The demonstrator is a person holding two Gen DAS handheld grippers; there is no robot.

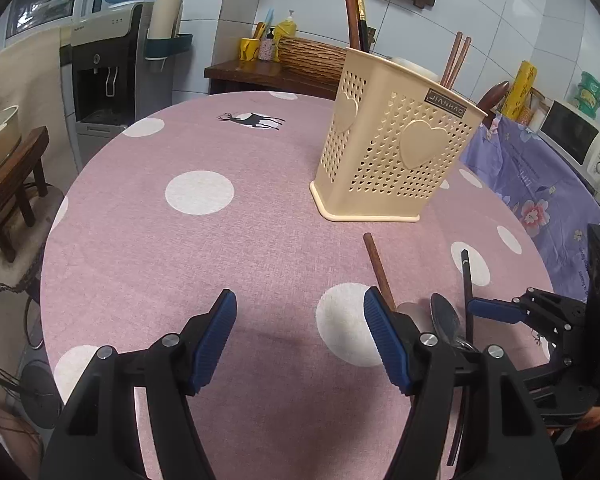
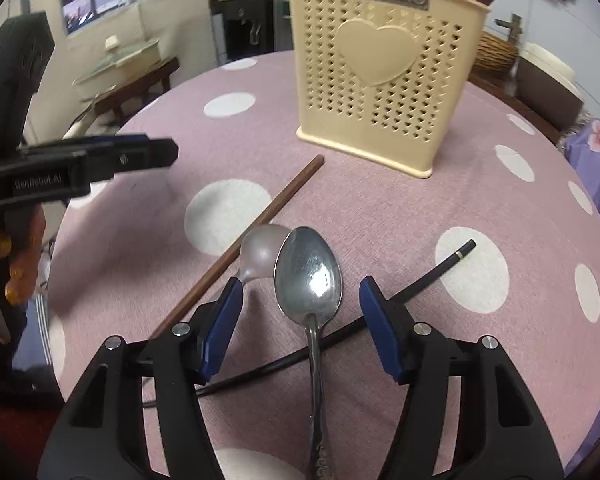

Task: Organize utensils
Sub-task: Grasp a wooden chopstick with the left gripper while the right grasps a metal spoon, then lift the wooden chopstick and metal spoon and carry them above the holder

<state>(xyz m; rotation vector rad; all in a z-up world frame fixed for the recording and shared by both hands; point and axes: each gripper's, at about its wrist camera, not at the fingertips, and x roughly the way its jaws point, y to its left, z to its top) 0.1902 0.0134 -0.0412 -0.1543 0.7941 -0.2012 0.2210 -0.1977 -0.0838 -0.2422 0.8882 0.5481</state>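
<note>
A pink dotted tablecloth [image 2: 380, 208] covers the round table; the cream holder [image 2: 384, 80] stands upper centre, already holding chopsticks. The right gripper [image 2: 300, 312] gapes wide around the steel spoon [image 2: 308, 272] at lower centre, seemingly lined up to grasp it, while the left gripper [image 1: 300, 332], equally wide, is empty.

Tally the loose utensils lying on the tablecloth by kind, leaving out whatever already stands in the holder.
Spoons: 2, a shiny steel spoon and a duller spoon beside it.
Brown wooden chopsticks: 1.
Black chopsticks: 1.
Total: 4 on the tablecloth in front of the cream holder.
</note>
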